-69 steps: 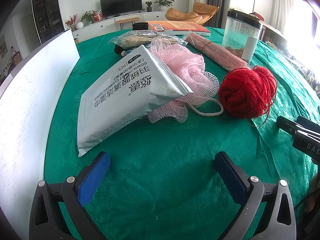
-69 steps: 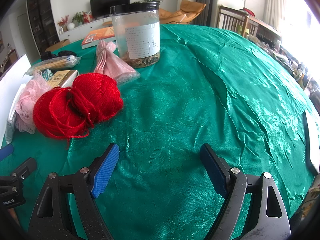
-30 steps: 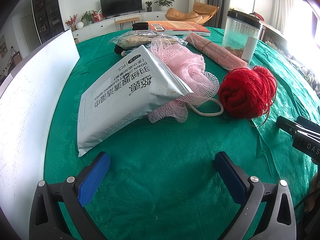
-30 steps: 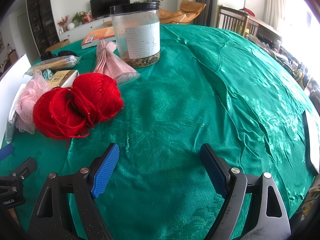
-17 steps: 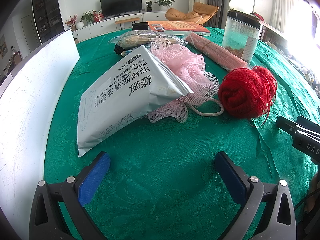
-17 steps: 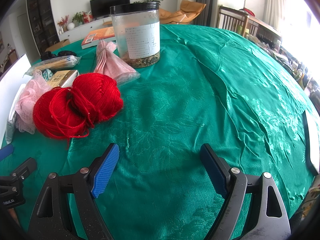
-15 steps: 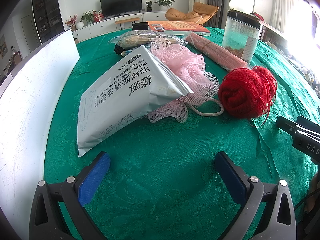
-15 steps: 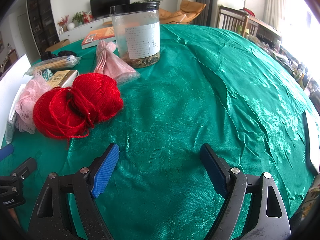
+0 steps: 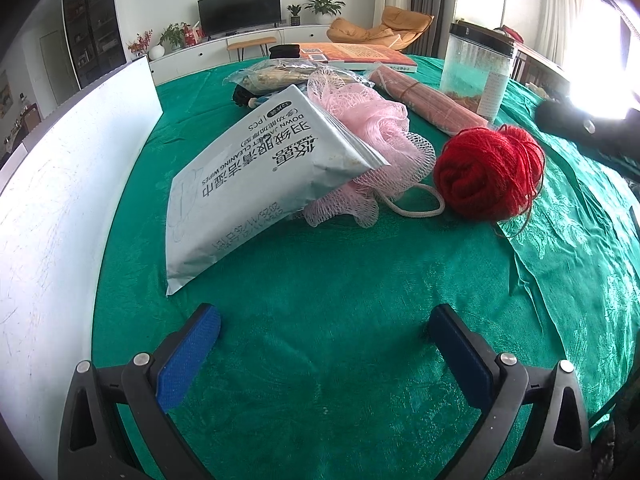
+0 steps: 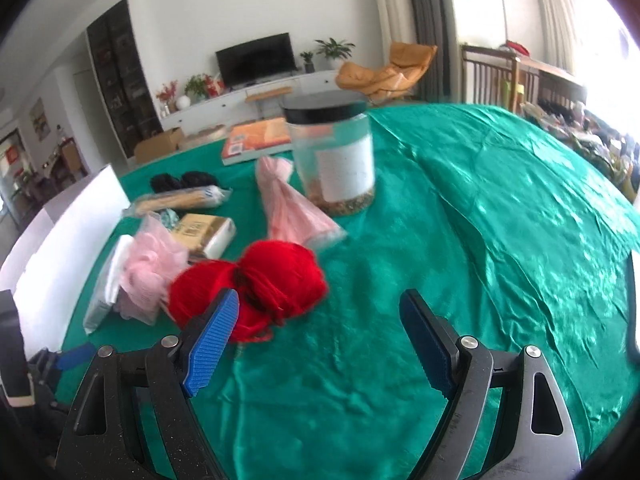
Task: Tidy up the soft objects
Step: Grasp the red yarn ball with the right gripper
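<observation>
A red yarn ball (image 9: 489,172) lies on the green tablecloth (image 9: 320,300), next to a pink mesh bath sponge (image 9: 376,136) that a grey wipes packet (image 9: 260,184) leans on. My left gripper (image 9: 324,328) is open and empty, low over bare cloth in front of the packet. My right gripper (image 10: 320,316) is open and empty, raised above the cloth; the yarn ball (image 10: 256,288) sits just beyond its left finger. The sponge (image 10: 152,264) and the packet (image 10: 108,284) show to the left there.
A clear jar with a black lid (image 10: 332,156) stands behind the yarn, with a pink rolled bag (image 10: 292,208) beside it. A book (image 10: 260,140), a noodle packet (image 10: 180,200) and a small box (image 10: 204,232) lie farther back. A white board (image 9: 60,200) stands at left.
My right gripper has lifted and moved left toward the yarn ball; its view is blurred. The left gripper and the objects have not moved.
</observation>
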`<state>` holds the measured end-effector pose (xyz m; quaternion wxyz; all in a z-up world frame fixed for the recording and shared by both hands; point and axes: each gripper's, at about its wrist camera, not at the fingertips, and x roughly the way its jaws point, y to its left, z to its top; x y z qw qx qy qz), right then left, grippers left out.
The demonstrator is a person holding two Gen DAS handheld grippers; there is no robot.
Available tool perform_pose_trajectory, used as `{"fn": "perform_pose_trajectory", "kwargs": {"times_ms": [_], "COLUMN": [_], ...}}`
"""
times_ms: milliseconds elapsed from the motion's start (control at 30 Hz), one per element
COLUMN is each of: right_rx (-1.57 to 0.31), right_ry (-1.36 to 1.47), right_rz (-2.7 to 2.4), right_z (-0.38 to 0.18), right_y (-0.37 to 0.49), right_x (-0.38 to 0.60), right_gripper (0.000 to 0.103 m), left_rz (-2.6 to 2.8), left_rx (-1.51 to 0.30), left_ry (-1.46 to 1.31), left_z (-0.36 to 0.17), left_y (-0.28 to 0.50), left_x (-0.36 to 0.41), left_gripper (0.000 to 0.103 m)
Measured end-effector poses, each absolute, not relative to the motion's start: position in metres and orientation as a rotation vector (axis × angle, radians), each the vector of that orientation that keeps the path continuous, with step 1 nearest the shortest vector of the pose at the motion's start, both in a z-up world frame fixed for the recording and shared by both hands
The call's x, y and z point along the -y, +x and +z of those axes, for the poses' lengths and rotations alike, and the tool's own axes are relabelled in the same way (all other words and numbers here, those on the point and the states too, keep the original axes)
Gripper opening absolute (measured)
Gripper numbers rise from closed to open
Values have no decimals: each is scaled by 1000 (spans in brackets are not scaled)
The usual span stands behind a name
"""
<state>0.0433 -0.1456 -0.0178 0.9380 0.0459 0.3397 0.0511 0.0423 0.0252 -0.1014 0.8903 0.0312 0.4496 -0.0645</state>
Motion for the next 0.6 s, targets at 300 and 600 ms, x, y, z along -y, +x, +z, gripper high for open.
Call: {"fn": "perform_pose_trajectory", "kwargs": {"times_ms": [300,600], "right_rx": [-791,-760], "right_ry": [-150,-102], "right_rz": [161,-169], "right_z": [-46,-23], "right_y": [71,117], "right_x": [118,277], "right_gripper": [84,83], "left_rz": [-139,-137], "left_rx": [-931,-932], "left_ry": [63,62], "left_z": [-102,-102], "left_y": [40,41], "left_x": [-26,-26], "left_gripper": [103,103]}}
